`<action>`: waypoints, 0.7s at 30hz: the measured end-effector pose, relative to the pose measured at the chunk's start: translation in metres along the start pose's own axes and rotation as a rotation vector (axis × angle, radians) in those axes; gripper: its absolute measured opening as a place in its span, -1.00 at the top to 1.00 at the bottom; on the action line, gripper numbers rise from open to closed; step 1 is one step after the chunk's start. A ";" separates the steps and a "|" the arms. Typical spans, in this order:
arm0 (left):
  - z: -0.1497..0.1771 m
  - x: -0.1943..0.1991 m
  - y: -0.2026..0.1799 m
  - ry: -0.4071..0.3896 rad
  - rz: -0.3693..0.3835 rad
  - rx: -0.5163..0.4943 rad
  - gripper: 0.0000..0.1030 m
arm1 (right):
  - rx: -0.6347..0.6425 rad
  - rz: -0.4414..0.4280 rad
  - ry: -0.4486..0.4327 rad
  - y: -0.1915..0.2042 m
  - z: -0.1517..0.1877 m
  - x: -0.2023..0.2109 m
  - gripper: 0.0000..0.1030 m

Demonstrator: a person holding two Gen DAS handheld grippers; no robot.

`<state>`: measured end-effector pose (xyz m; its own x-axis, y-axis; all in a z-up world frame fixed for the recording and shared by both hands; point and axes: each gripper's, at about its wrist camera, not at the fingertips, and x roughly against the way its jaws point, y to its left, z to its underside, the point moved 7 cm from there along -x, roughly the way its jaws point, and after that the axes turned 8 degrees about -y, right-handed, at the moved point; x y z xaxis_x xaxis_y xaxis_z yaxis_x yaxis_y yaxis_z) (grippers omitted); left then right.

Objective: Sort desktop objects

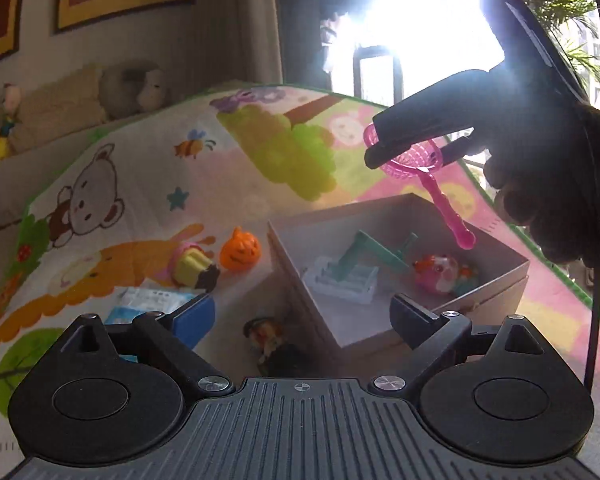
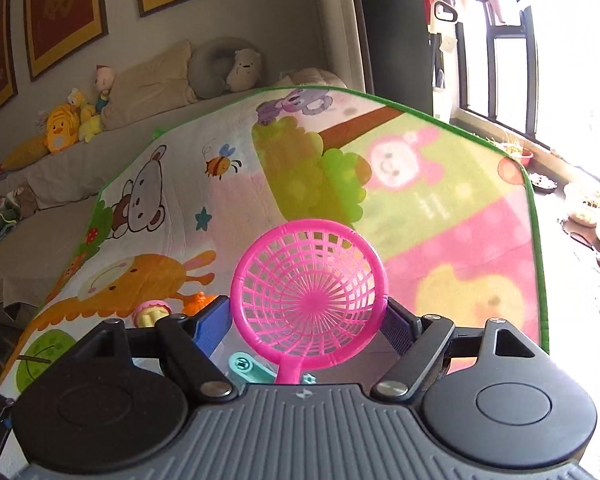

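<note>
light: strong daylight from window (image 1: 412, 20), blown out in left view | backlit right gripper (image 1: 404, 152) and hand (image 1: 560, 184) near-silhouette | haze over box (image 1: 400, 256) | right view evenly bright | fisheye bending at edges | mild softness

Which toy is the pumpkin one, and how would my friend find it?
Start at the open cardboard box on the cartoon play mat. Just outside the box's left wall, on the mat, sits the little pumpkin toy, next to a pink and yellow cupcake toy. It is the only bright orange one, round, with a carved face.
</note>
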<state>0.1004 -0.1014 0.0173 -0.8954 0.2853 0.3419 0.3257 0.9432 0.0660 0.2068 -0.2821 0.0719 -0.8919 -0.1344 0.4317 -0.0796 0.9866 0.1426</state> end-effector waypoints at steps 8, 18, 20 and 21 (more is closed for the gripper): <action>0.047 0.018 0.032 0.098 -0.089 0.033 -0.96 | -0.049 0.064 0.164 -0.010 0.050 -0.041 -0.62; 0.063 0.038 0.092 0.126 -0.272 0.084 -0.99 | 0.077 0.070 0.150 0.024 0.064 0.000 -0.69; 0.066 0.039 0.105 0.142 -0.312 0.088 -0.99 | 0.136 0.020 0.123 0.052 0.062 0.014 -0.72; 0.069 0.040 0.111 0.150 -0.325 0.096 -0.99 | 0.162 -0.004 0.113 0.065 0.063 0.019 -0.72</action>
<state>0.0796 0.0268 -0.0261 -0.8906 -0.0534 0.4517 -0.0049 0.9941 0.1079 0.1568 -0.2149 0.0336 -0.8367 -0.1391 0.5296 -0.1620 0.9868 0.0033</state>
